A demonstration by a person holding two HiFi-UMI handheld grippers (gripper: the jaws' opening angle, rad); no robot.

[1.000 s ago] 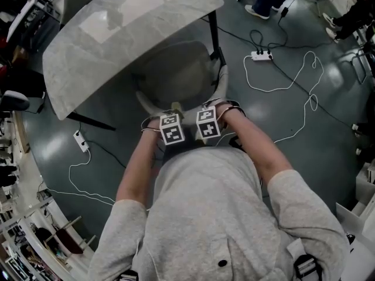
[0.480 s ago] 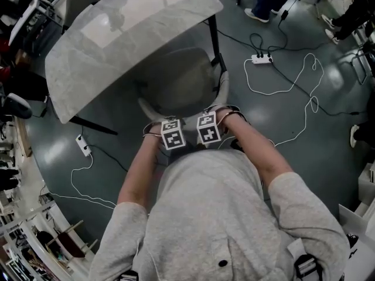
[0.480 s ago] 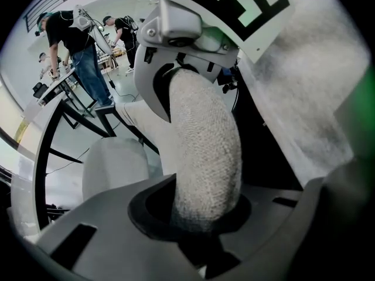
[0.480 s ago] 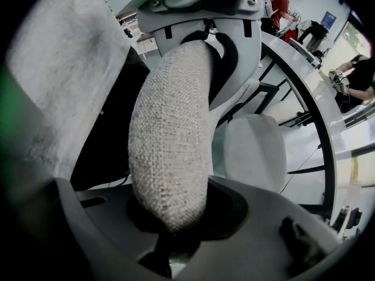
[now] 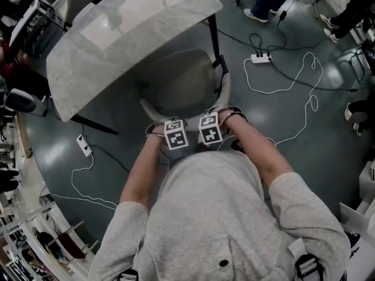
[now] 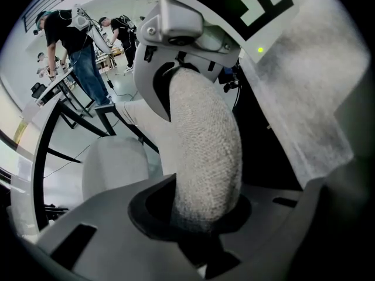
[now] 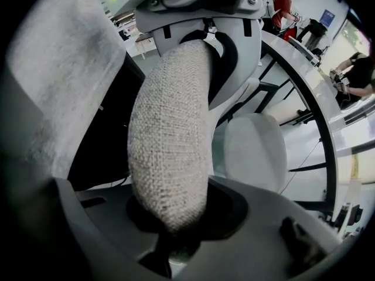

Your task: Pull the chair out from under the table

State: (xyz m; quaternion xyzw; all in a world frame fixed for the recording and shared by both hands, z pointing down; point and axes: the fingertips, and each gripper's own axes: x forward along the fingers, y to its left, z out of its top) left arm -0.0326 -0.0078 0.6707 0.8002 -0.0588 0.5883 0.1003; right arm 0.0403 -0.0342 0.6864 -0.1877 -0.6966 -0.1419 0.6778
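The grey fabric chair (image 5: 176, 81) stands with its seat half under the pale table (image 5: 129, 34). Its curved backrest rim (image 5: 224, 92) faces me. My left gripper (image 5: 176, 134) and right gripper (image 5: 210, 127) sit side by side on the top of that rim, pointing down. In the left gripper view the woven rim (image 6: 205, 151) passes through the left gripper (image 6: 202, 209), which is shut on it, with the seat (image 6: 111, 168) below. The right gripper (image 7: 176, 215) clamps the same rim (image 7: 170, 139) in the right gripper view, beside the seat (image 7: 255, 151).
A black table leg (image 5: 214, 31) stands right of the chair. Power strips (image 5: 261, 58) (image 5: 83, 145) and white cables (image 5: 304, 98) lie on the grey floor on both sides. People's feet (image 5: 258, 10) show at the top, and shelving lines the left edge.
Both grippers and the backrest rim have come slightly toward me, with a little more of the seat out from under the table. The grip is unchanged.
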